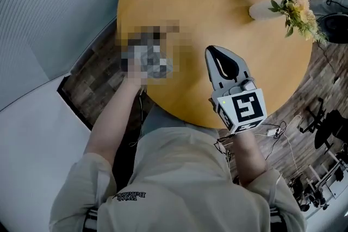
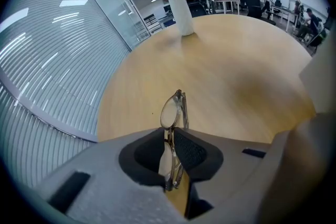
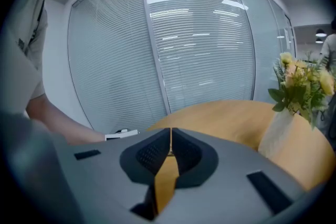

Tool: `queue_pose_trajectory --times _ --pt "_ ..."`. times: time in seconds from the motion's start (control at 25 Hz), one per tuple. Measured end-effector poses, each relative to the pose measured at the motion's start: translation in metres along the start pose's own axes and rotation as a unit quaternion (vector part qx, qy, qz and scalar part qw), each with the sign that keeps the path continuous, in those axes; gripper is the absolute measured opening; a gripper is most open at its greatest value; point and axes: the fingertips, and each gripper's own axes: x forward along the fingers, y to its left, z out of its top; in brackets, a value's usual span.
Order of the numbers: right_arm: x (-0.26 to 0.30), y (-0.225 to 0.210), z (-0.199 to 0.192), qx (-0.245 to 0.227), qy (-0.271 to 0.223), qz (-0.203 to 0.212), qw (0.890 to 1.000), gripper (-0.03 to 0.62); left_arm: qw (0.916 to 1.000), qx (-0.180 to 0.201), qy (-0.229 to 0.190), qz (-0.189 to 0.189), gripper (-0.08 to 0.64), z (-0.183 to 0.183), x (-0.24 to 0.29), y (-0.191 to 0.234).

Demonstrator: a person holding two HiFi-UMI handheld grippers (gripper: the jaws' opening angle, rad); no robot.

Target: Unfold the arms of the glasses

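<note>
Smoky clear glasses (image 2: 169, 110) (tan table (image 2: 247, 76)).

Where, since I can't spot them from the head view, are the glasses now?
In the left gripper view, the glasses sit edge-on, clamped in the left gripper, above the near edge of the table, well short of the flower vase.

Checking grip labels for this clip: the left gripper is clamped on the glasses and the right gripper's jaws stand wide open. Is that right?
Only the second part is wrong. The left gripper does clamp the glasses, but the right gripper is shut, jaws together with nothing between them, as the right gripper view shows.
</note>
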Motion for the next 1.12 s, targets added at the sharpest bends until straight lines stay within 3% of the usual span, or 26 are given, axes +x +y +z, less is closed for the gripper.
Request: queue_pose_trajectory --times 0.2,0.48,0.6,0.76,0.92,1.12 --pt "-0.005 0.004 -0.002 -0.004 -0.002 0.0 1.0 0.031 0.9999 0.005 -0.011 0.011 0.047 0.002 -0.006 0.005" --pt "-0.019 0.007 0.0 -0.006 -0.011 -0.002 1.0 0.031 0.9991 -0.015 -0.028 0.027 0.041 0.012 -0.025 0.011" --pt "-0.031 0.0 0.006 -0.009 -0.019 -0.014 1.0 0.031 0.9975 -0.042 -0.044 0.036 0.041 0.023 -0.042 0.016" --pt "-0.048 -0.013 0.024 -0.015 -0.042 -0.032 0.998 0.031 0.9924 -0.076 -0.079 0.056 0.041 0.042 -0.075 0.031" --pt "-0.064 -0.027 0.046 -0.026 -0.064 -0.053 0.996 0.031 0.9877 -0.075 -0.108 0.083 0.041 0.058 -0.109 0.047" --pt "-0.087 -0.023 0.078 -0.048 -0.102 -0.06 0.992 0.031 0.9734 -0.148 -0.157 0.078 0.041 0.07 -0.148 0.061"
